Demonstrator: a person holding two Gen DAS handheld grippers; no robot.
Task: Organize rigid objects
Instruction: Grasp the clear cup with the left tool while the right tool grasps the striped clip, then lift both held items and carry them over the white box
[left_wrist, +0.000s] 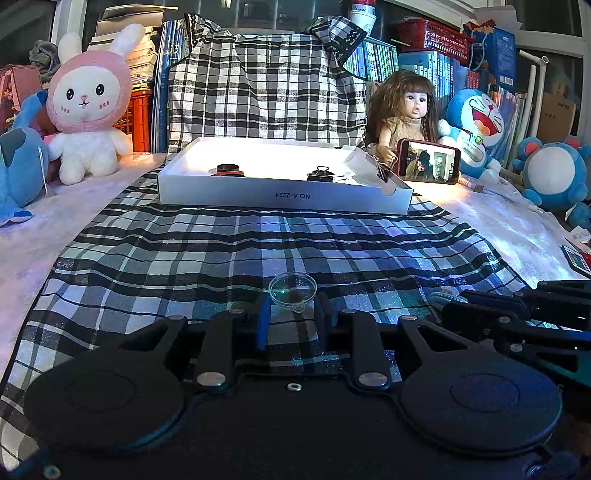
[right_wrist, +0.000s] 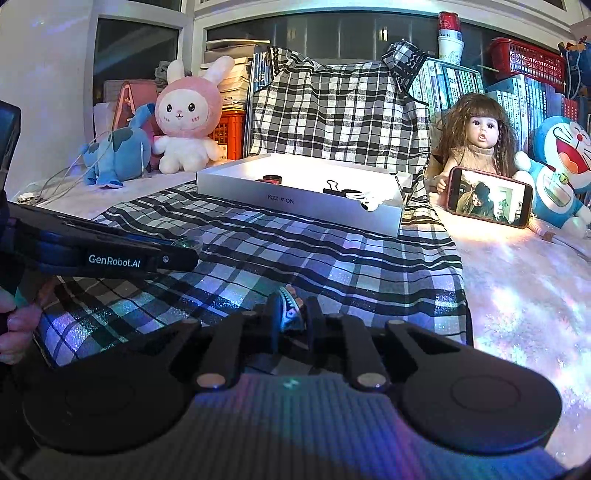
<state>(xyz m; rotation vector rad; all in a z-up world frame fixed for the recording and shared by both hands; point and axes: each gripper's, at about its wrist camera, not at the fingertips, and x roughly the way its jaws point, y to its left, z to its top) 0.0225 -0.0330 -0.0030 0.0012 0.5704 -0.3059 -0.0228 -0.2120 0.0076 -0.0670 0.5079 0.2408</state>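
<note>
Left wrist view: the left gripper (left_wrist: 291, 317) is pinching a clear funnel (left_wrist: 292, 290) by its spout, bowl pointing forward. The white tray (left_wrist: 280, 195) is lying straight ahead, across the checked cloth (left_wrist: 258, 243).

Right wrist view: the right gripper (right_wrist: 291, 317) is clamping a small striped object (right_wrist: 290, 308) between its jaws. The tray is sitting ahead, slightly right; both hands appear about equally far from it.
</note>
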